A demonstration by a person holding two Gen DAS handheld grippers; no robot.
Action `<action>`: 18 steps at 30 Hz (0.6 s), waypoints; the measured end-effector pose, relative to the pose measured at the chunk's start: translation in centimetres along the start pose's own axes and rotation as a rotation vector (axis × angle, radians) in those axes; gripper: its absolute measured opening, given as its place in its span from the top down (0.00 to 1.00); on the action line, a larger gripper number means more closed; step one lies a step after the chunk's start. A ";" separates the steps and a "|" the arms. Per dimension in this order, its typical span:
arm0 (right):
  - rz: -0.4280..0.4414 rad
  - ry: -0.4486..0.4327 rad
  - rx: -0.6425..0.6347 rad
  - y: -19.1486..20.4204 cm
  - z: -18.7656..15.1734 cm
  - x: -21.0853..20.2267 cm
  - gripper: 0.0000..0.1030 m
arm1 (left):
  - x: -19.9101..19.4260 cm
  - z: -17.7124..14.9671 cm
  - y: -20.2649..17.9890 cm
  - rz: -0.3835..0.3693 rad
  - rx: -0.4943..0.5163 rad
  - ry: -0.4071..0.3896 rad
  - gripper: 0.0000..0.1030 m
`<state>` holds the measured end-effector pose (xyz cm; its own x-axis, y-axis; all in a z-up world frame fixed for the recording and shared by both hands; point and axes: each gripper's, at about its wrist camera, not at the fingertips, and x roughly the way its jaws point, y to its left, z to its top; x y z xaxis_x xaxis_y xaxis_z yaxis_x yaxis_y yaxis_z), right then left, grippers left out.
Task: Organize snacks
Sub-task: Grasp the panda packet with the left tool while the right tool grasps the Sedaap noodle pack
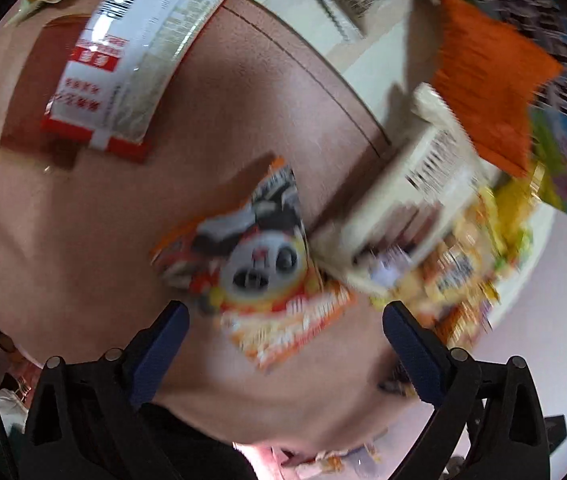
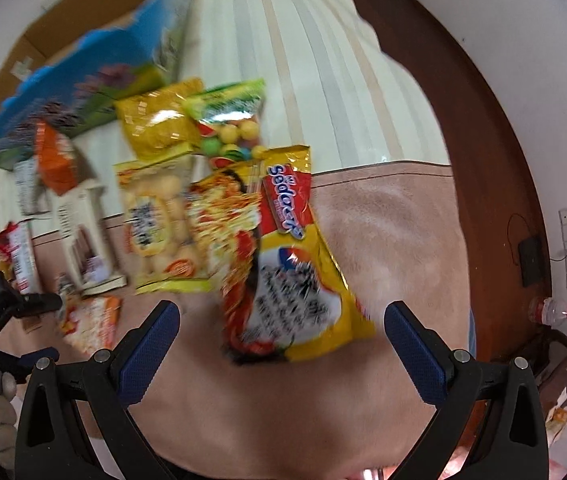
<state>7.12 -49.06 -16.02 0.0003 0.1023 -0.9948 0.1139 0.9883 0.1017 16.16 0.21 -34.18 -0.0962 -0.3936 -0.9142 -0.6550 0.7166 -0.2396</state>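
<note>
Left wrist view: the left hand-held gripper (image 1: pixel 285 326) is spread apart over the panda packet (image 1: pixel 255 256) on the pink blanket (image 1: pixel 83 240); light, crinkly, probably best pinched at an edge.

Right wrist view: the right hand-held gripper (image 2: pixel 281 324) gapes above the yellow packet (image 2: pixel 303 264); slippery film, brittle contents.

Left claw (image 1: pixel 285 316) spread wide, right claw (image 2: pixel 282 316) spread wide, both empty
</note>
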 end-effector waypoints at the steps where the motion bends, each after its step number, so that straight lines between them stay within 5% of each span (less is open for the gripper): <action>1: 0.003 0.010 -0.001 -0.1 0.5 0.8 0.00 | 0.5 0.1 -0.1 0.004 -0.013 -0.003 0.09; 7: 0.029 0.097 -0.040 0.5 2.8 5.3 0.00 | 0.9 -0.8 -1.2 0.079 0.032 -0.069 0.37; 13: 0.059 0.153 -0.029 0.4 3.6 8.3 0.18 | -0.1 -4.1 -5.4 0.333 0.437 -0.201 0.42; 18: 0.065 0.181 -0.048 0.6 2.2 8.6 0.24 | 1.1 -7.2 -7.3 0.516 0.688 -0.222 0.42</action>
<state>9.36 -47.79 -24.51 -0.1728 0.1809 -0.9682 0.0722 0.9827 0.1707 15.44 -9.60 -31.04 -0.0602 0.1433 -0.9878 0.0321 0.9894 0.1416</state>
